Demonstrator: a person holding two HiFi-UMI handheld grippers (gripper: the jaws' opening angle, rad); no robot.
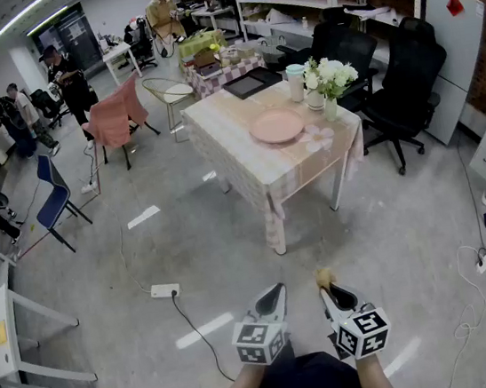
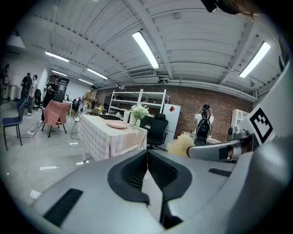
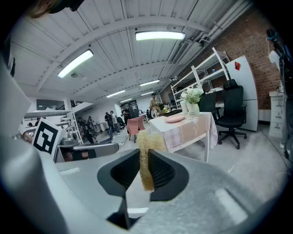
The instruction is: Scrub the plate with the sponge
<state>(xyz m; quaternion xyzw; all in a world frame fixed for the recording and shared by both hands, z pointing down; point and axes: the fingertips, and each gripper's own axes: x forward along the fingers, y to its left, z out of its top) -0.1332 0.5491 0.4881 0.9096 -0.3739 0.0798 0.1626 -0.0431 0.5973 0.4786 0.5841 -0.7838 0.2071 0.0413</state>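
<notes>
Busy open workshop, bare grey floor underfoot. The right claw (image 3: pixel 144 154) is clamped on the sponge (image 3: pixel 146 176), held upright and ready. The left claw (image 2: pixel 147 155) is closed on nothing. The plate (image 1: pixel 276 126) waits on the table (image 1: pixel 228 135), well ahead, so no scrubbing yet.

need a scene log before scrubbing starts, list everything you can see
table: 1, pink checked cloth, mid-room
plate: 1, pink, on table
flowers: 1 bunch, white, on table behind plate
office chairs: at least 2, black, right of table
draped chair: 1, pink cover, left of table
blue chair: 1, blue, far left
power strip: 1, white, floor ahead of grippers
people: several, dark clothes, background
sponge: 1, yellow, between right gripper's jaws
left gripper: 1, grey, shut, empty
right gripper: 1, grey, shut on sponge
</notes>
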